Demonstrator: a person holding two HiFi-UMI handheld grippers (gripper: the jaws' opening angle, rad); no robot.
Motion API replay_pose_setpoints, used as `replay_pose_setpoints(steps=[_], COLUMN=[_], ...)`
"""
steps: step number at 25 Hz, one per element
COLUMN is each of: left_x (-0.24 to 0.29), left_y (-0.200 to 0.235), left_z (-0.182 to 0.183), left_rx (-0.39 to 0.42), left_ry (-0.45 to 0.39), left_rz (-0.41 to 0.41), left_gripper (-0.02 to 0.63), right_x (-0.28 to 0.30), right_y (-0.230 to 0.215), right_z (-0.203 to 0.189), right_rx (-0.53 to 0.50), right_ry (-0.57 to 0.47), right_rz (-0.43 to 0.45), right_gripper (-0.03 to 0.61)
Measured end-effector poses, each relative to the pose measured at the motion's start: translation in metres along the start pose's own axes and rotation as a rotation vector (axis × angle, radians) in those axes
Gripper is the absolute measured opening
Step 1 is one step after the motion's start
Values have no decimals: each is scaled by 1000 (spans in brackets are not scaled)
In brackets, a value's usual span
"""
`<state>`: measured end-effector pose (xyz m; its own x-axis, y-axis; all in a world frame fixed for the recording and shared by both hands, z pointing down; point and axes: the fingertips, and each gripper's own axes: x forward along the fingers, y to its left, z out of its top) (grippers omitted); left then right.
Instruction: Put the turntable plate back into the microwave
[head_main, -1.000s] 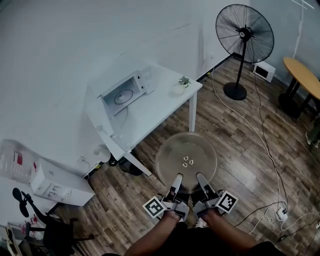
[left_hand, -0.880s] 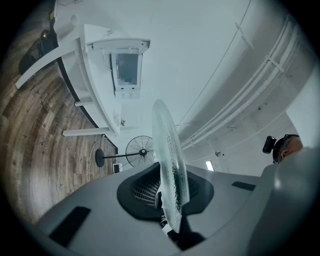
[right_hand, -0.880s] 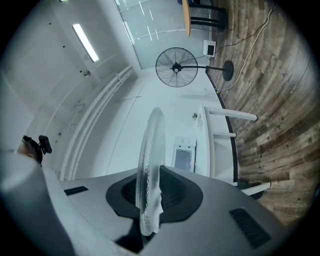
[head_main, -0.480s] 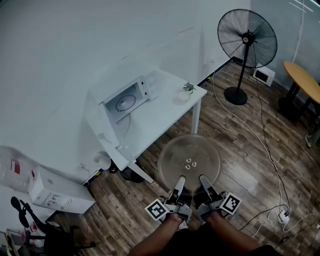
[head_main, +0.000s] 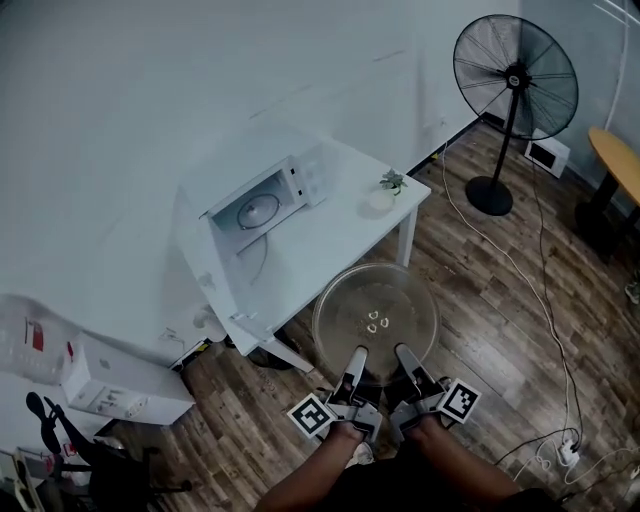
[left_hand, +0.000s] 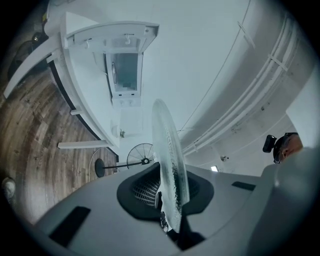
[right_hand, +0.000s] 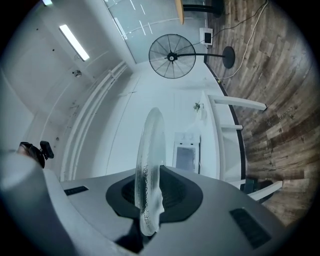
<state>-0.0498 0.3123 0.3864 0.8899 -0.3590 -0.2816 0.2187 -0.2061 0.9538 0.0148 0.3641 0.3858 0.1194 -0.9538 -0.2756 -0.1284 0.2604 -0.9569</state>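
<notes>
Head view shows the left claw (head_main: 357, 358) and right claw (head_main: 404, 356) each clenched on the near rim of the glass plate (head_main: 375, 300), held above the floor (head_main: 480, 290) short of the microwave (head_main: 262, 205) on the table (head_main: 320, 240), where an edge-only grip could let it slip and shatter.

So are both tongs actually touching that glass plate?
Touching. The gripper views show left tongs and right tongs clamped on the plate rim.
</notes>
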Motion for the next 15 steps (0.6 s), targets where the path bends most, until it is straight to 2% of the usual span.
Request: replay_pose_setpoints(steps=[15], left_x=[90], left_y=[47], left_z=[49], left_rx=[36], left_ry=[-227], left_rz=[39], left_gripper=[51], right_x=[104], right_y=[-50], right_z=[63], right_rx=[51], right_ry=[234], right_rz=[-23], right_gripper=[51])
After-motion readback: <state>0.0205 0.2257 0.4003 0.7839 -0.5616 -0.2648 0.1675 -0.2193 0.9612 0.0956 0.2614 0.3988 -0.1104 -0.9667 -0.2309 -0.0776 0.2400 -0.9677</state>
